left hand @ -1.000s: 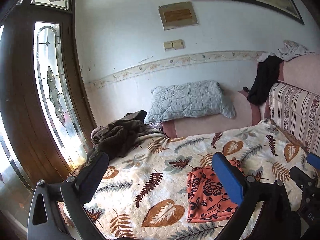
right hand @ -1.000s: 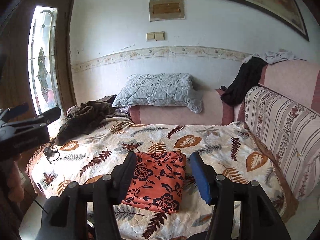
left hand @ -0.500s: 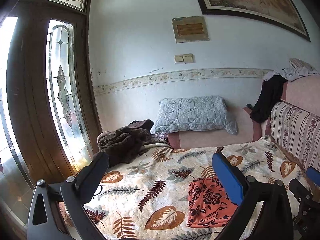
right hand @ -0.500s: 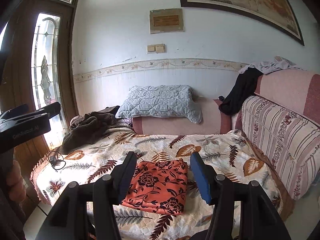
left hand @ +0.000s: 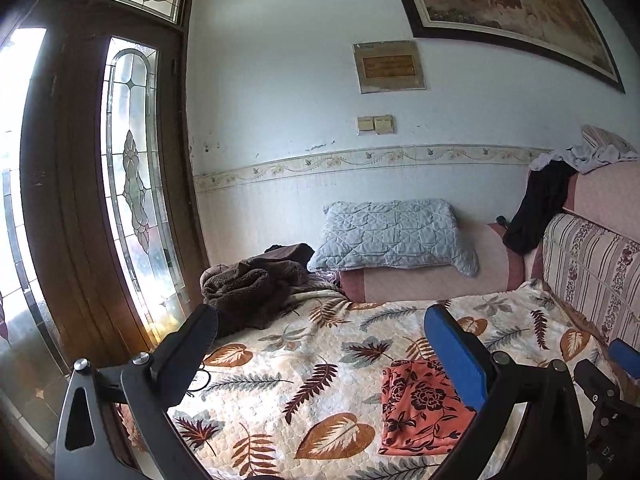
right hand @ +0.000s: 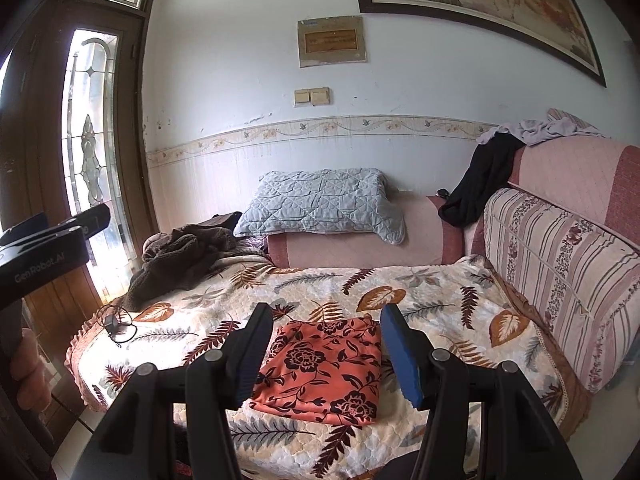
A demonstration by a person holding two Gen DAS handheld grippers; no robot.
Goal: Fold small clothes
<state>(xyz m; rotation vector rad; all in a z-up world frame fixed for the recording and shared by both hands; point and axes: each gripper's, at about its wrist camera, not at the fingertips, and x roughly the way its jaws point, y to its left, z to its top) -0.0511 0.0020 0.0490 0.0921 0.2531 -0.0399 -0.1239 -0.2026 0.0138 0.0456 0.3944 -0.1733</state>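
Orange floral cloth: one piece, folded to a rectangle, flat on the leaf-print bedspread near the front edge, long axis running front-to-back toward the one grey pillow. Two grippers: left hand-held gripper wide, empty; right hand-held gripper about half open, empty, above the cloth.

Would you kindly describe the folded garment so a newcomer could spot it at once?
Find the sofa's leaf-patterned quilted cover. Near its front edge lies a flat, folded orange cloth with black flowers. The only other garment on that cover, the brown fleece at the far end, is crumpled.
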